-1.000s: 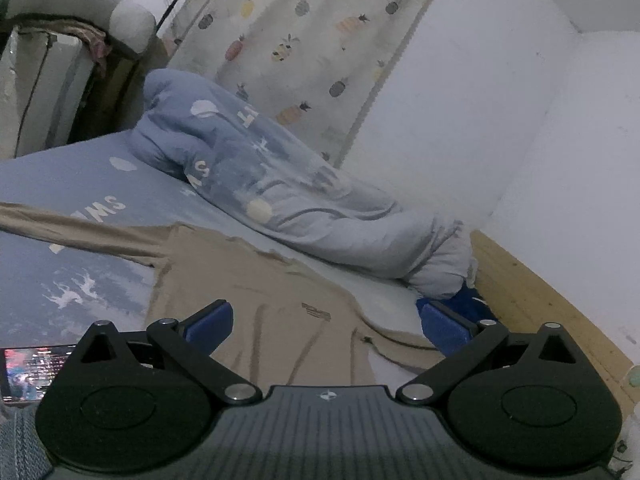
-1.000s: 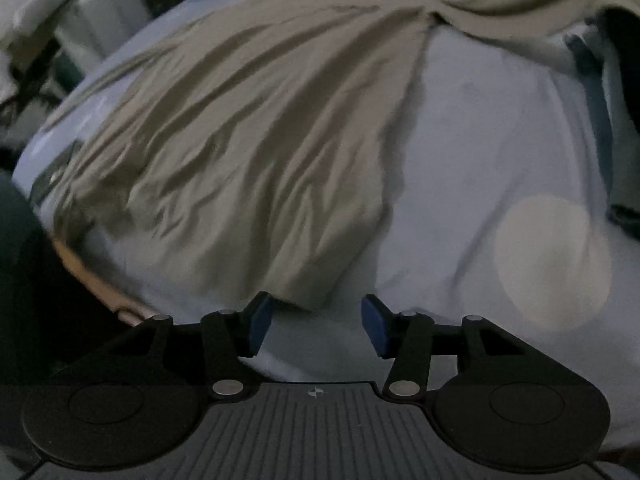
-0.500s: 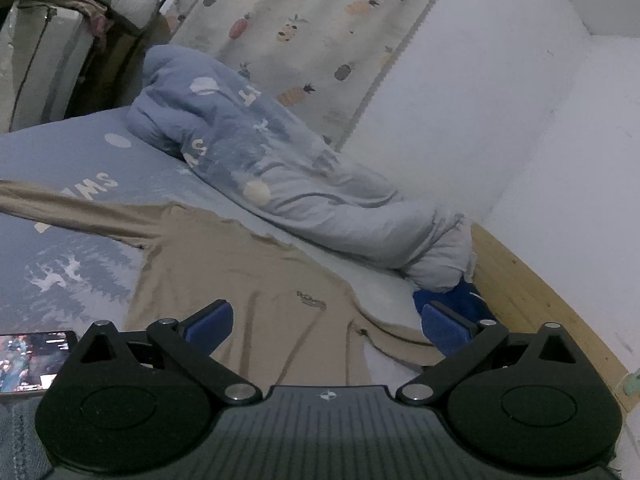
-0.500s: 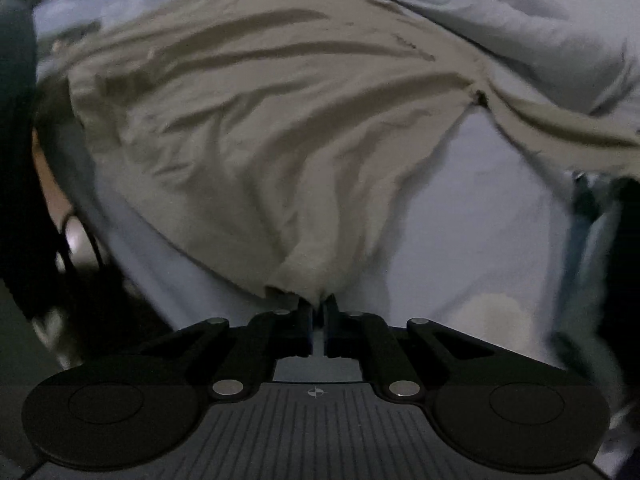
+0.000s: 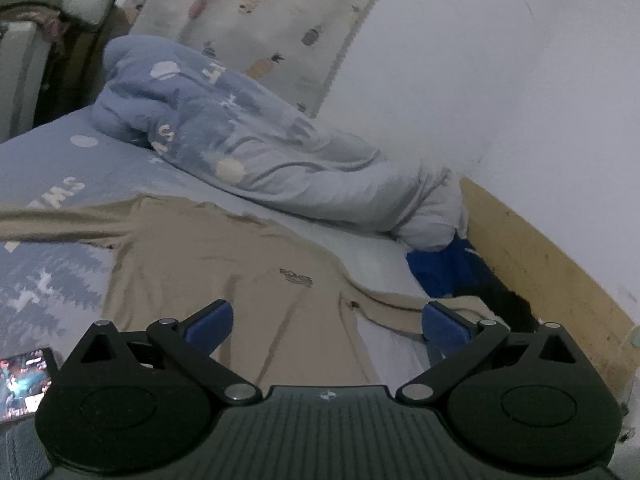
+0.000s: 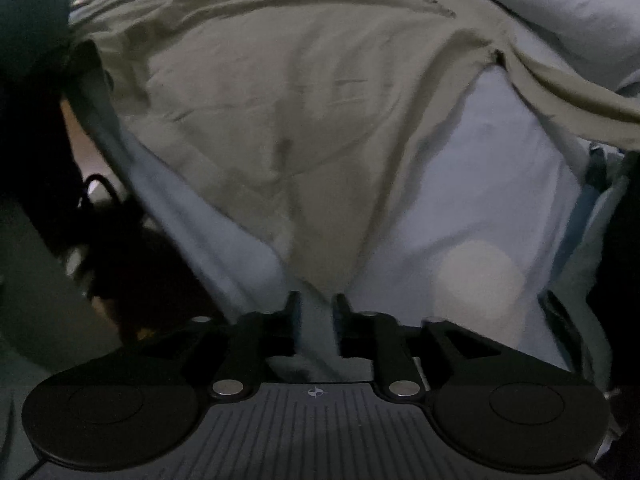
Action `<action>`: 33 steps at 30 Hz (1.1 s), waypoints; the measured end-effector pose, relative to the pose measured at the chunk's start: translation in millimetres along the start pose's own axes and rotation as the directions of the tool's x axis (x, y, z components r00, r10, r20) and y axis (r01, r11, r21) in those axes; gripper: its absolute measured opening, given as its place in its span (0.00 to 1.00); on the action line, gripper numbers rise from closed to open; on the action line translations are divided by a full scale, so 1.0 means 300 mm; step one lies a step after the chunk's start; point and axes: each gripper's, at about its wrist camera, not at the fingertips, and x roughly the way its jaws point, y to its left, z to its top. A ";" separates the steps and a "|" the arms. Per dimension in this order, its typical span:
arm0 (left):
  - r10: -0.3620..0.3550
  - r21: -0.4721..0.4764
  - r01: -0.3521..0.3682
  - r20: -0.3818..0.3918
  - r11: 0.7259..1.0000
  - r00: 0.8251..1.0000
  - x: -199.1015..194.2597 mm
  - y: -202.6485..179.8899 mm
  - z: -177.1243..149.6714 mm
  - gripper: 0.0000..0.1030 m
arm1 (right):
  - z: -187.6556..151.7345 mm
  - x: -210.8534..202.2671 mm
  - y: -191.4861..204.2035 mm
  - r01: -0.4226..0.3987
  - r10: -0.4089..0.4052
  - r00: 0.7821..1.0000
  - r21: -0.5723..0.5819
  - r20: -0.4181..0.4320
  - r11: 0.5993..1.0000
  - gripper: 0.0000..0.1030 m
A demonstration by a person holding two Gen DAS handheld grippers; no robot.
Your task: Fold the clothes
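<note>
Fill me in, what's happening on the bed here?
A person with a gripper in each hand is starting to fold a tan long-sleeved shirt spread flat on the bed. The right gripper points down at the shirt's lower hem corner, jaws opening, with cloth between them. The left gripper hovers open above the shirt, holding nothing. No fold made yet.

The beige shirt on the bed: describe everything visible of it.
The beige shirt is soft, thin-looking fabric, long-sleeved, lying wrinkled and spread on the blue printed bedsheet. One sleeve stretches left, the other trails right toward the bed's edge. A small dark logo marks the chest. Its near hem corner reaches toward the opening right tongs.
</note>
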 end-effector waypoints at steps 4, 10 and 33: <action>-0.029 0.125 0.029 -0.009 0.992 1.000 0.062 -0.120 0.009 1.00 | -0.070 -0.154 -0.145 0.031 -0.056 0.991 0.195 0.120 0.980 0.60; -0.196 0.349 0.198 -0.043 0.916 0.980 0.234 -0.425 -0.018 1.00 | -0.290 -0.440 -0.373 -0.036 -0.294 0.871 0.648 0.393 0.760 0.74; -0.290 0.887 0.356 -0.272 0.294 0.918 1.031 -1.193 -0.525 0.33 | -0.753 -0.505 -0.629 -0.182 -0.646 0.677 0.931 0.352 0.316 0.98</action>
